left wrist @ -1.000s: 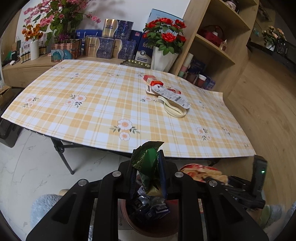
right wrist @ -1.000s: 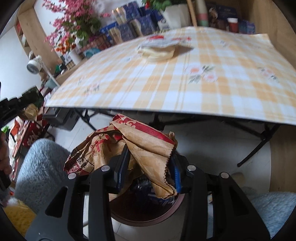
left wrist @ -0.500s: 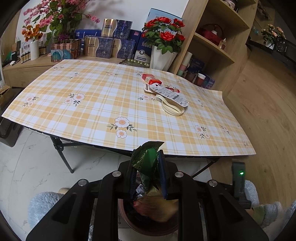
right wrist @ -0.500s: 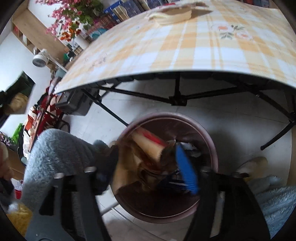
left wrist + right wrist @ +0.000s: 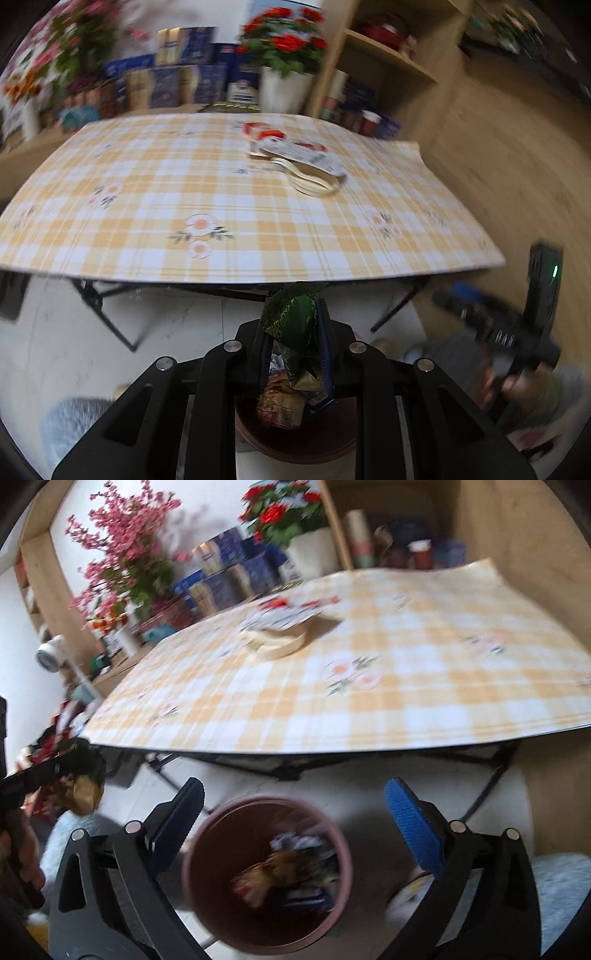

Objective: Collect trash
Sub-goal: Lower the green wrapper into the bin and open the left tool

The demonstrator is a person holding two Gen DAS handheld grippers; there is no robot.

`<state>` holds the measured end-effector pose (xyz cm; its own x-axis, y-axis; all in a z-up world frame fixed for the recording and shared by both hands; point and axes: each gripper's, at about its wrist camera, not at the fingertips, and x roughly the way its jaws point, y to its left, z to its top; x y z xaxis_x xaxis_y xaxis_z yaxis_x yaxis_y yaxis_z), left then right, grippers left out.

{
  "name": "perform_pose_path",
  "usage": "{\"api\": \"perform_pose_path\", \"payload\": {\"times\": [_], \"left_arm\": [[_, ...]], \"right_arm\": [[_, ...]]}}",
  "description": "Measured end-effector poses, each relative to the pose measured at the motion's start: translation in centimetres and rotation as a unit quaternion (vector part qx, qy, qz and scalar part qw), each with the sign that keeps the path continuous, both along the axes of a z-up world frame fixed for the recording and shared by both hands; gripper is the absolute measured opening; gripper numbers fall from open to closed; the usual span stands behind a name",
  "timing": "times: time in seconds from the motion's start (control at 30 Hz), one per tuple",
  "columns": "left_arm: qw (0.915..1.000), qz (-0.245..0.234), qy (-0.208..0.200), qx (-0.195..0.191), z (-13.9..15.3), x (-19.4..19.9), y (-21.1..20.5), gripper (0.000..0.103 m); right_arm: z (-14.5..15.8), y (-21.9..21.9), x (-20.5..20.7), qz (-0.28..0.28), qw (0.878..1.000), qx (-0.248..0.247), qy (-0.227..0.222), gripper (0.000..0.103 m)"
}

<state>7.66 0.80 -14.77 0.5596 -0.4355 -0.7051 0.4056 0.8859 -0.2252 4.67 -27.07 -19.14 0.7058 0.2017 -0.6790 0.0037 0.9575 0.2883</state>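
Note:
My left gripper is shut on a crumpled green wrapper and hangs over the brown trash bin on the floor. The same wrapper shows at the left edge of the right wrist view. My right gripper is above the bin, its jaws opening wide with nothing between them. A brown and red paper bag lies inside the bin among other wrappers. On the checked tablecloth, a white printed wrapper rests on stacked cream plates.
The folding table's black legs stand just behind the bin. Flower vases and boxes line the back, with a wooden shelf at the right. Grey fluffy slippers flank the bin on the white floor.
My right gripper opened and let the brown paper bag fall into the bin, then lifted. My left gripper shifted a little over the bin, still holding the green wrapper.

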Motion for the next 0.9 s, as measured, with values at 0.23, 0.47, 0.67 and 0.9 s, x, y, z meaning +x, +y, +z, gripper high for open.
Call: {"api": "perform_pose_path", "payload": {"times": [0.23, 0.47, 0.67, 0.9], "left_arm": [[0.9976, -0.06, -0.02, 0.028, -3.2, 0.1, -2.9, 0.021], [0.9966, -0.068, 0.038, 0.028, -7.0, 1.1, -3.3, 0.022], [0.9926, -0.077, 0.089, 0.03, -9.3, 1.9, -3.8, 0.022], [0.9902, -0.096, 0.094, 0.037, -9.7, 1.6, -4.6, 0.023]], "right_arm": [[-1.4, -1.0, 0.6, -0.053, 0.998, -0.031, 0.024, 0.097], [-2.0, -1.2, 0.5, -0.066, 0.996, -0.044, 0.031, 0.097], [-1.9, -0.5, 0.5, -0.061, 0.996, -0.057, 0.036, 0.097], [-1.7, 0.1, 0.4, -0.049, 0.996, -0.074, 0.031, 0.097]]}}
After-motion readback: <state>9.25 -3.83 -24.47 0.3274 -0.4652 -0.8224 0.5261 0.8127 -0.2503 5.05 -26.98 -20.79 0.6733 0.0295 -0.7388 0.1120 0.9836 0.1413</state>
